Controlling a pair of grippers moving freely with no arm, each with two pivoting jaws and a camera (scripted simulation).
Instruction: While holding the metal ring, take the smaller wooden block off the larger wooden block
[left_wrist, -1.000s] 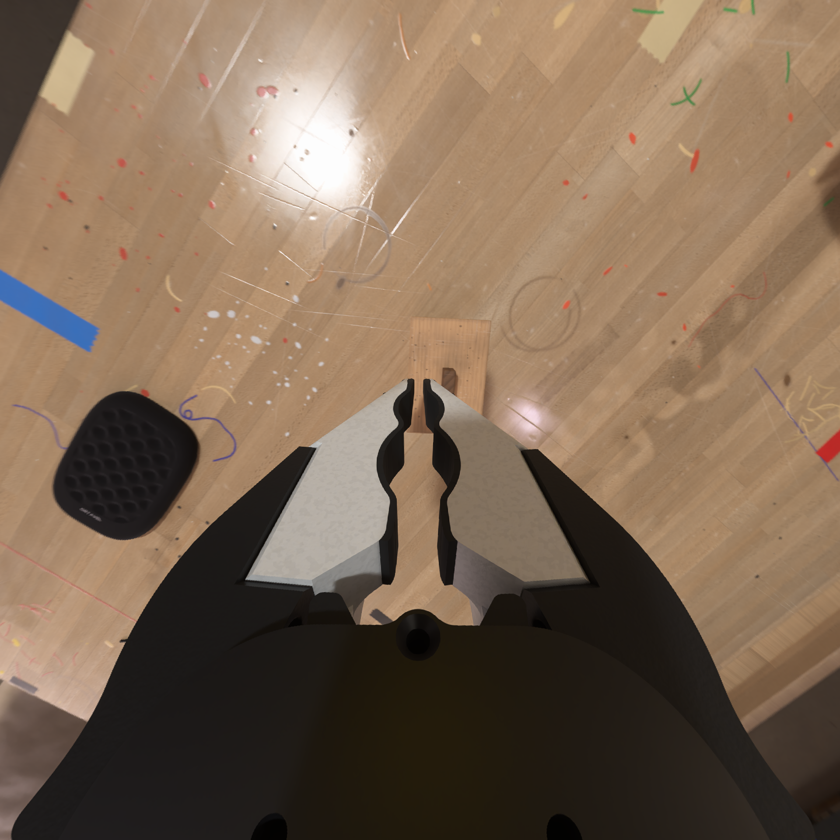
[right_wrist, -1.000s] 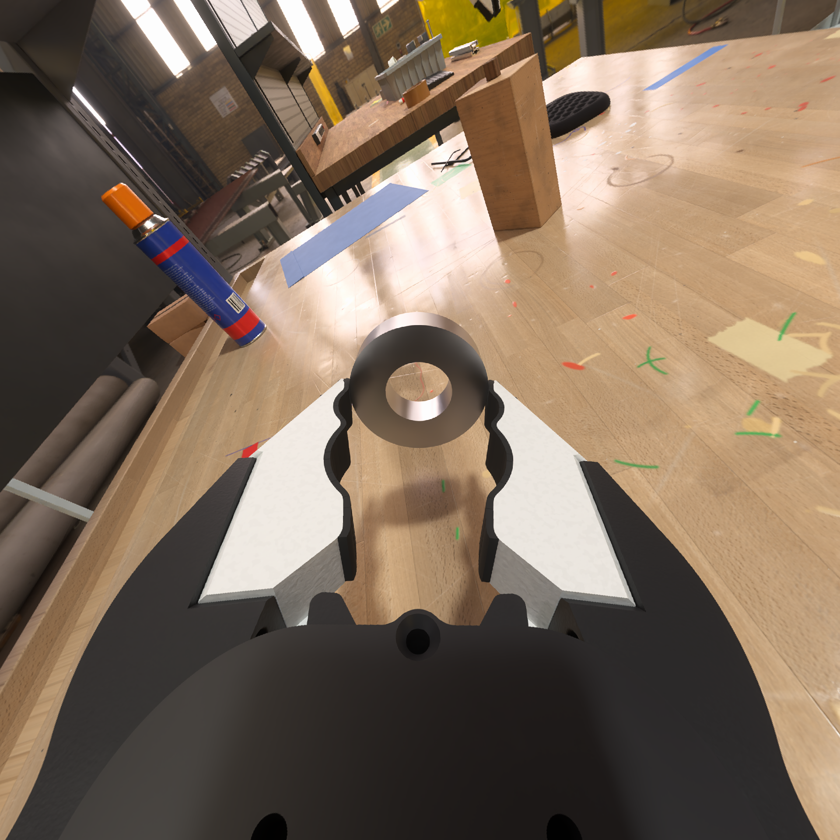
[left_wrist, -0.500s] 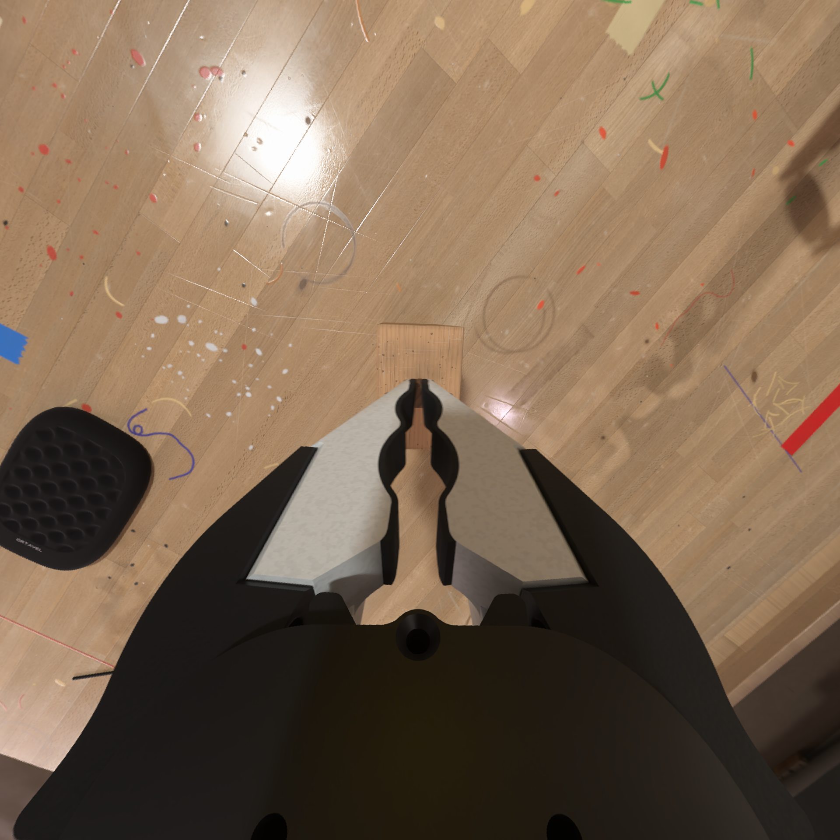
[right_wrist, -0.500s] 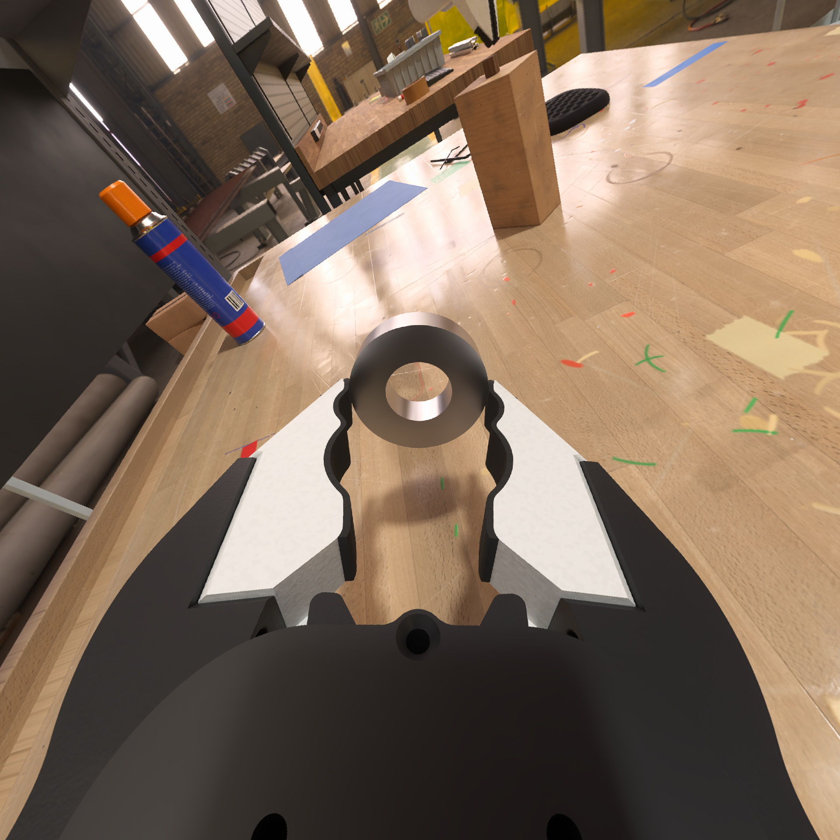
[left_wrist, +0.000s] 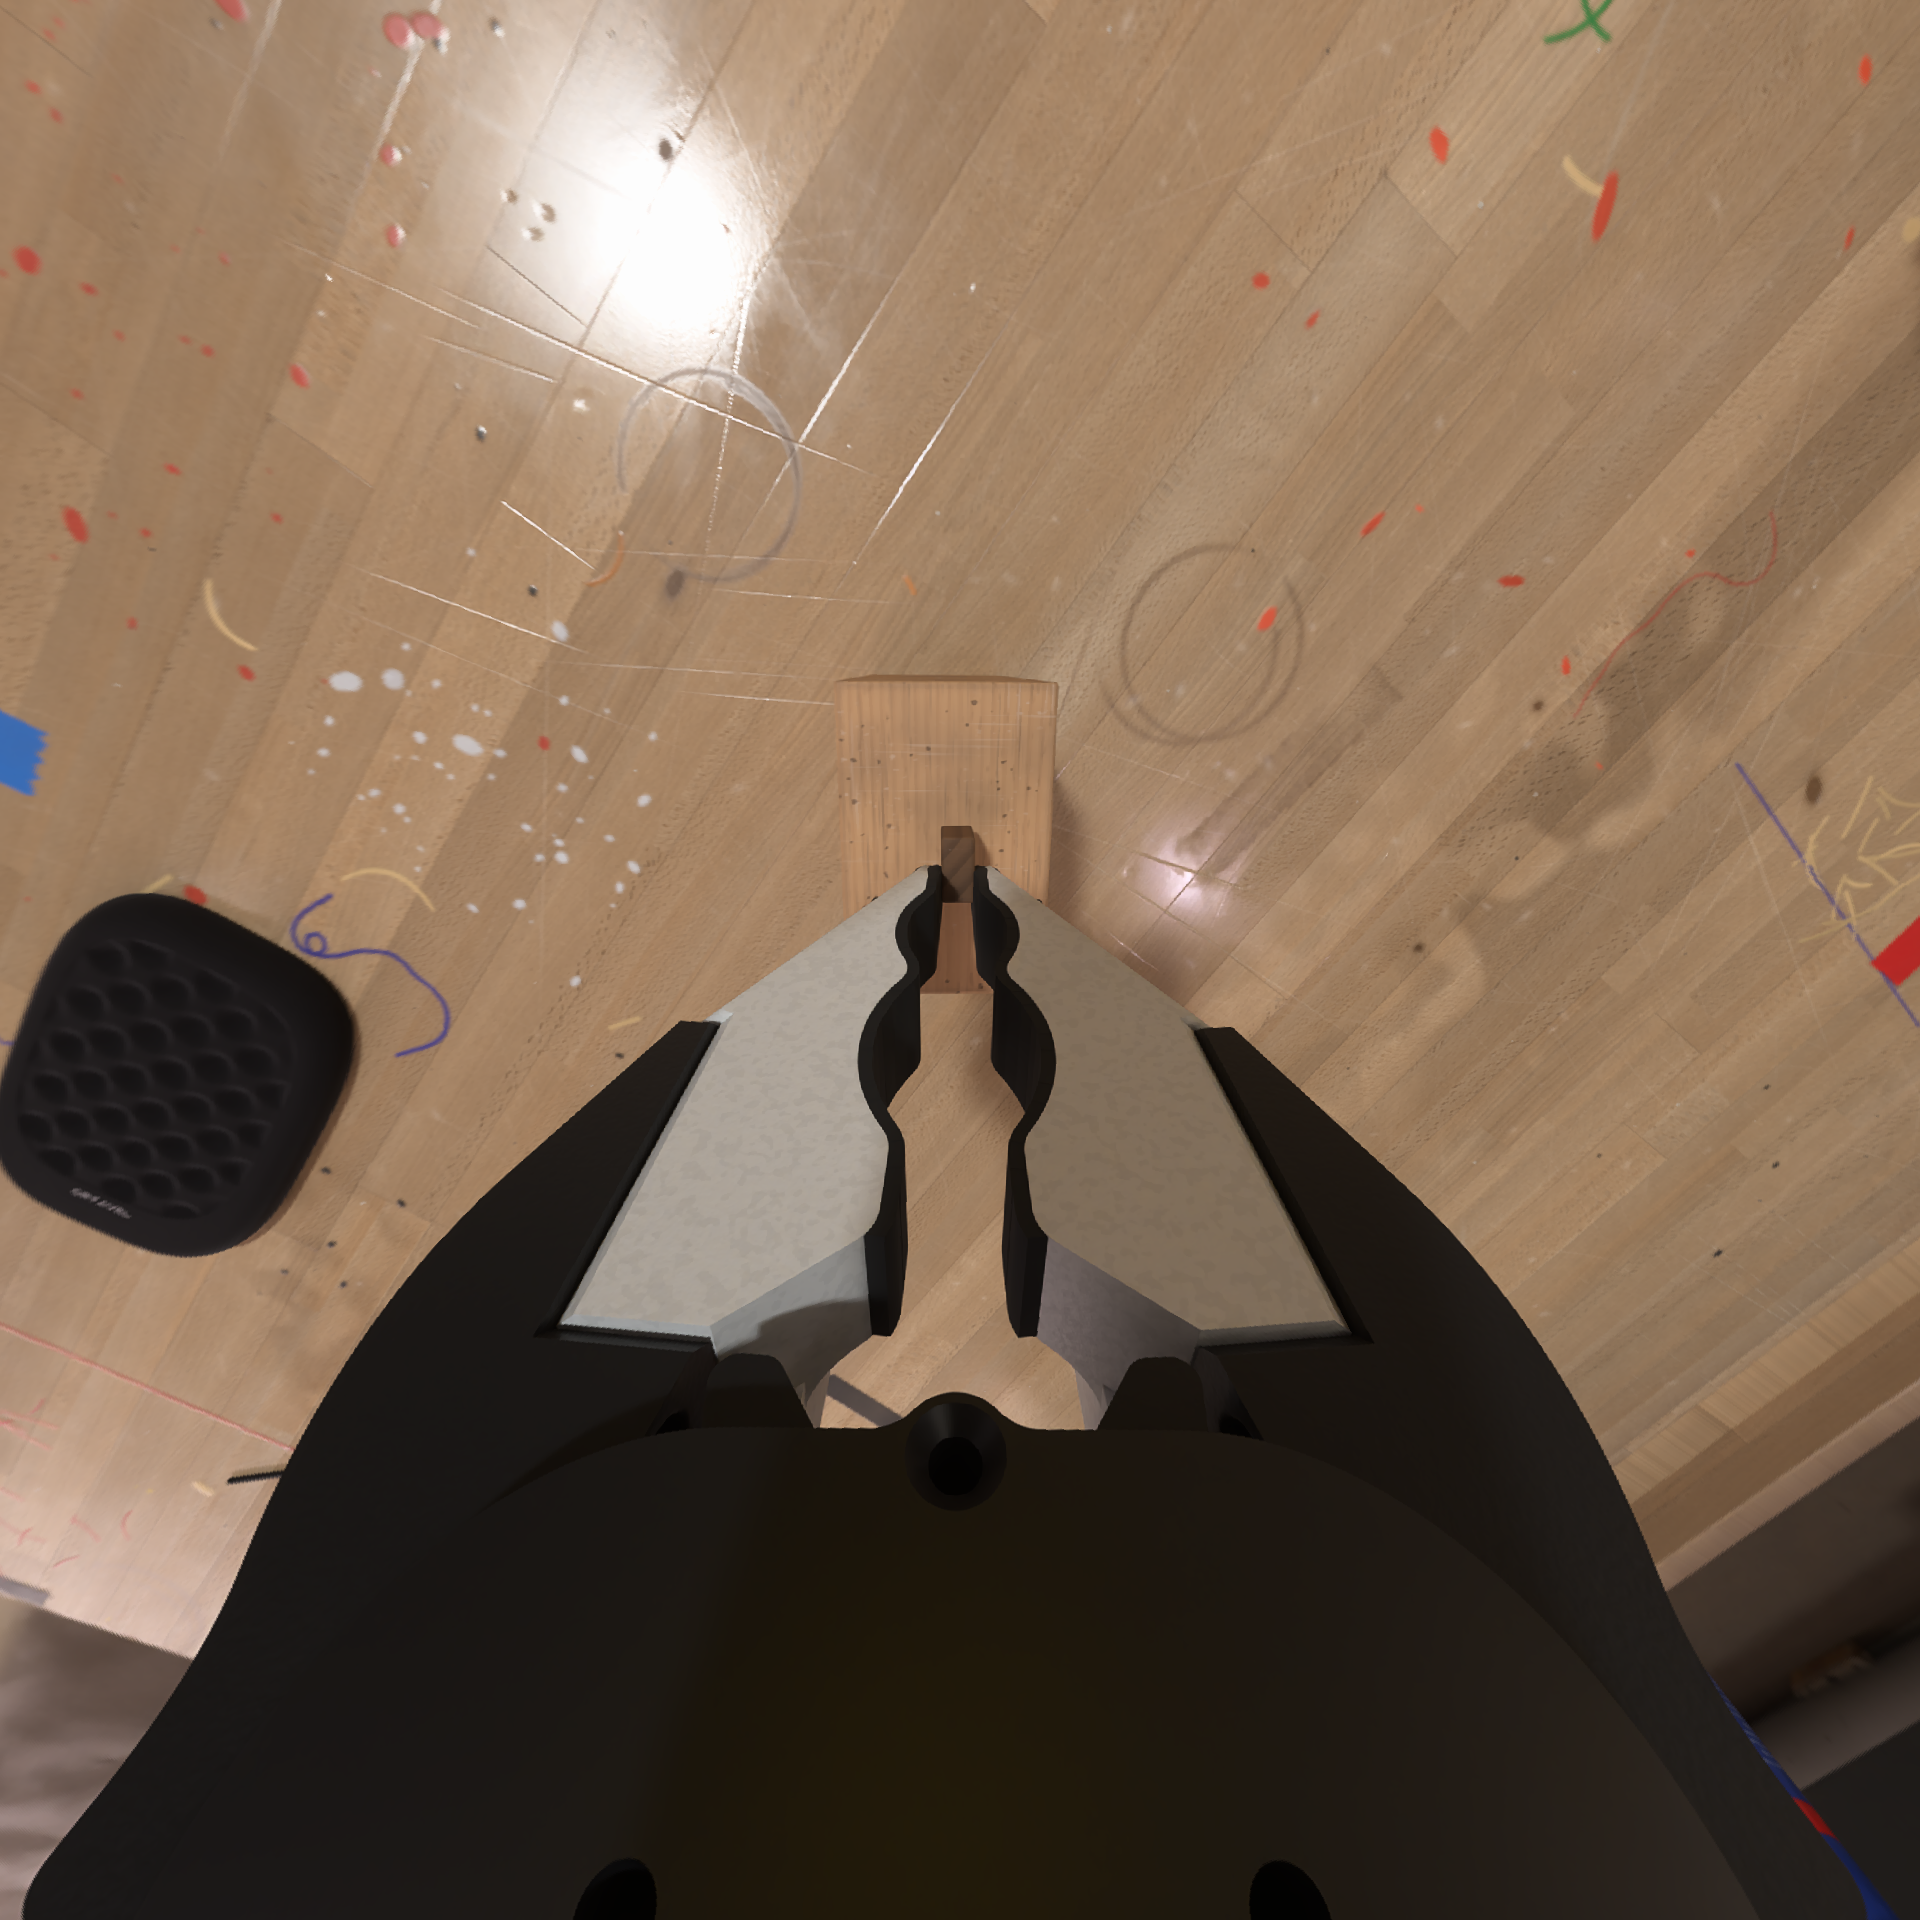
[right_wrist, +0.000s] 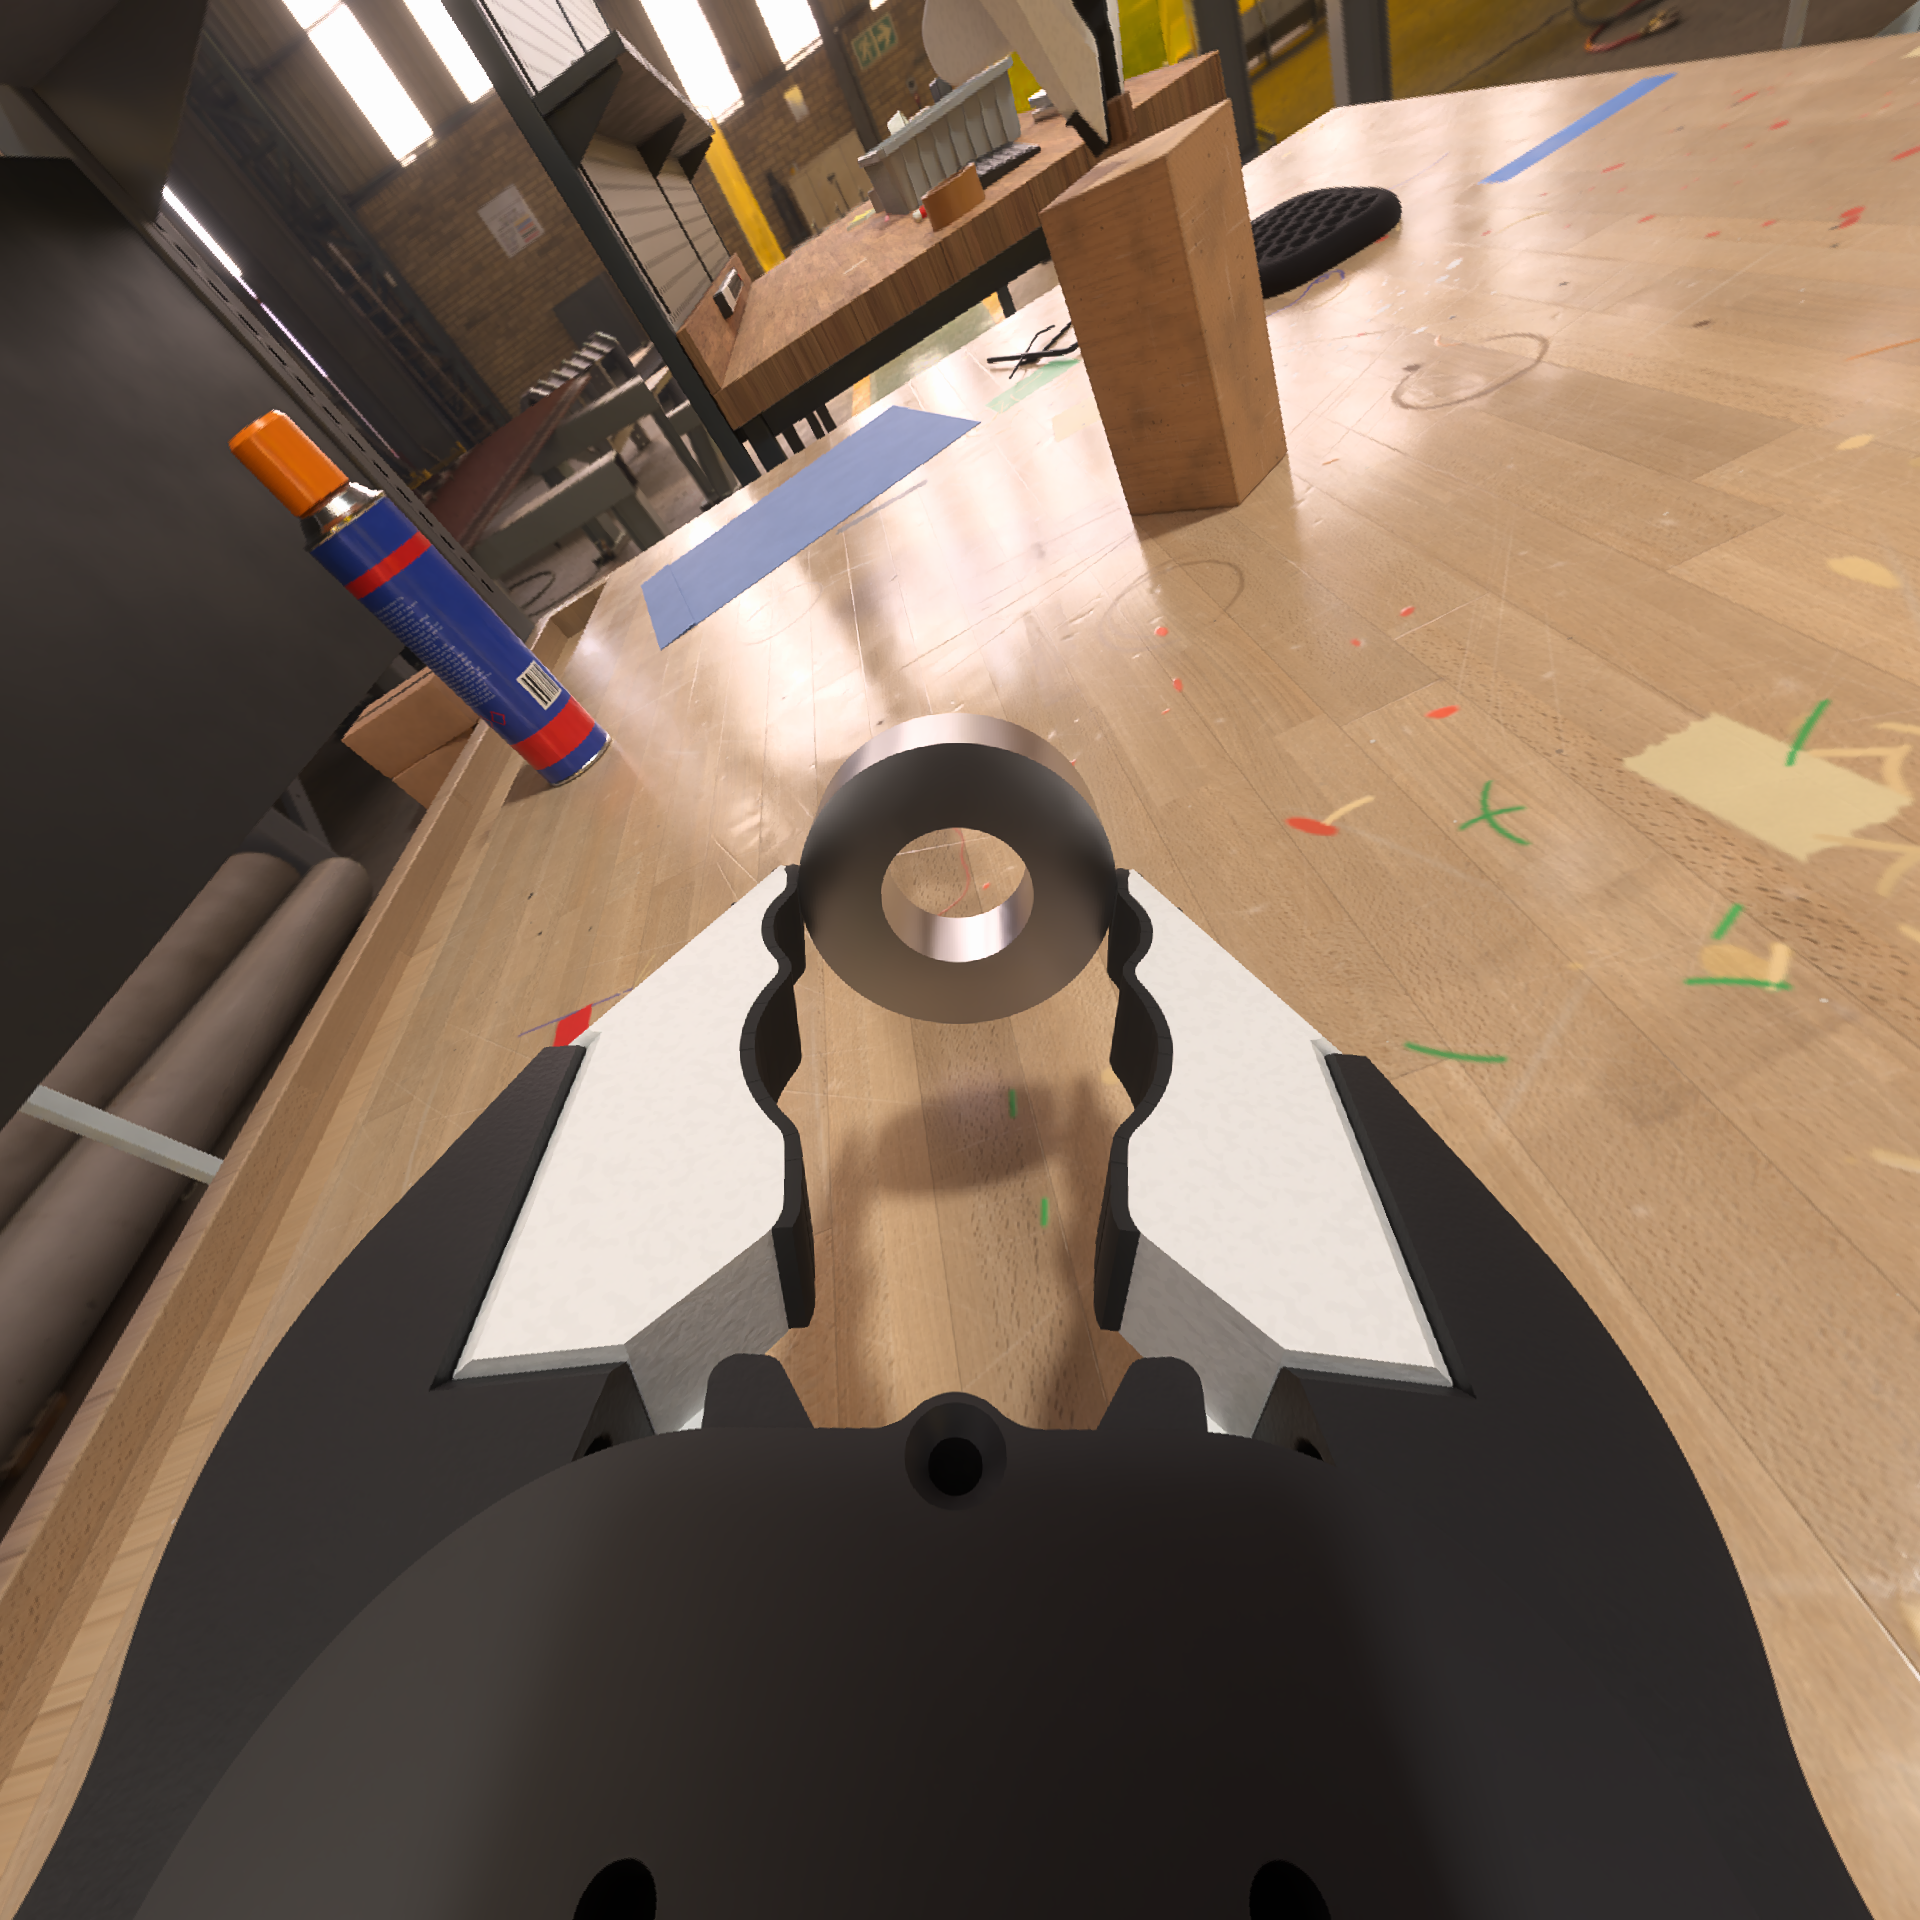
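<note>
In the left wrist view I look straight down on the larger wooden block (left_wrist: 940, 764). The smaller, darker wooden block (left_wrist: 956, 854) stands on its top. My left gripper (left_wrist: 956, 891) is open by a narrow gap, one fingertip on each side of the smaller block; I cannot tell whether they touch it. My right gripper (right_wrist: 956, 904) is shut on the metal ring (right_wrist: 956, 971) and holds it just above the table. The right wrist view shows the larger block (right_wrist: 1164, 312) upright far ahead, with the left gripper's white finger (right_wrist: 1049, 47) above it.
A black dimpled pad (left_wrist: 171, 1075) lies left of the block and also shows in the right wrist view (right_wrist: 1320, 234). A blue spray can (right_wrist: 436, 613) leans at the table's left edge (right_wrist: 312, 1039) by a dark cabinet (right_wrist: 125, 582). A blue sheet (right_wrist: 800, 520) lies beyond.
My left gripper has shifted over the larger block and come closer, so the smaller block now sits between its fingertips instead of beside them. The finger gap is unchanged. The right gripper and ring barely moved.
</note>
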